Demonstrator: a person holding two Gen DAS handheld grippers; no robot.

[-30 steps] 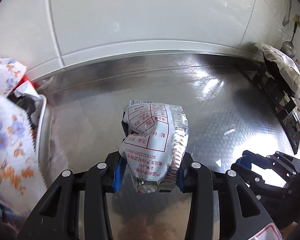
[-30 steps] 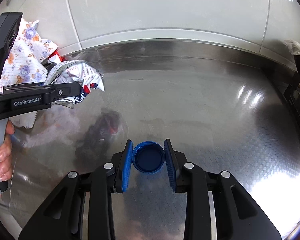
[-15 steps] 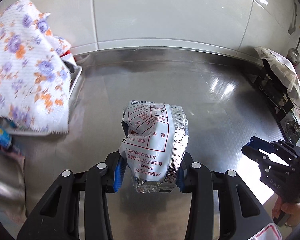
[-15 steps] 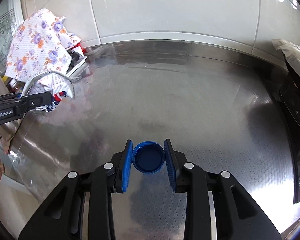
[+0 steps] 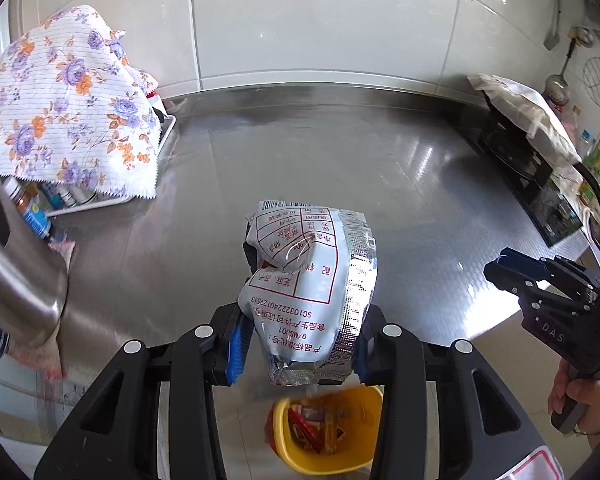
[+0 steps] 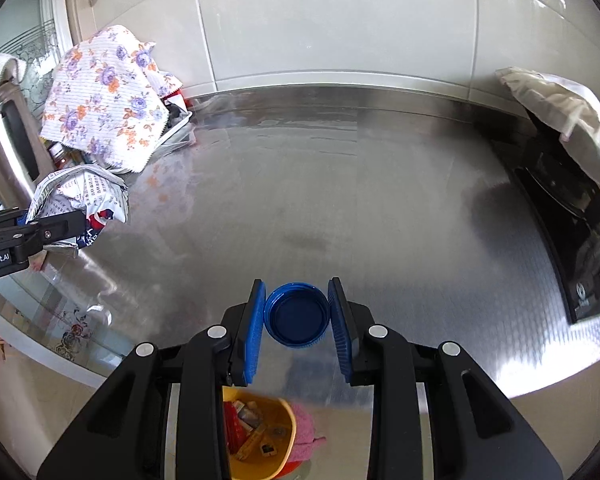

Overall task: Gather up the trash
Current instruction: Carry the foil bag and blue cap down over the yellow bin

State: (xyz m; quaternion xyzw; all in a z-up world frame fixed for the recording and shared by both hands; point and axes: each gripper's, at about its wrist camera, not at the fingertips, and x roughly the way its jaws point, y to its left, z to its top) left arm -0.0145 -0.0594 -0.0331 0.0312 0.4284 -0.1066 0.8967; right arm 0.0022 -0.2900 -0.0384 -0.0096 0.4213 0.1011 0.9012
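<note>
My left gripper [image 5: 300, 344] is pinching a crumpled wrapper [image 5: 310, 280], and my right gripper [image 6: 298, 320] is clamping a blue cap [image 6: 296, 315]. Both are hanging over the steel counter [image 5: 340, 168]. A yellow bin [image 5: 328, 428] below is holding packaging scraps

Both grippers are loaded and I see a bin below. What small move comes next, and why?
Probably carry the left gripper back over the yellow bin before opening: its crumpled wrapper hangs over the counter edge, with the bin's mouth nearer the camera.

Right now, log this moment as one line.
left gripper: shut on crumpled wrapper | right gripper: shut on blue cap | yellow bin: below counter edge, holds trash | phase: carrying
</note>
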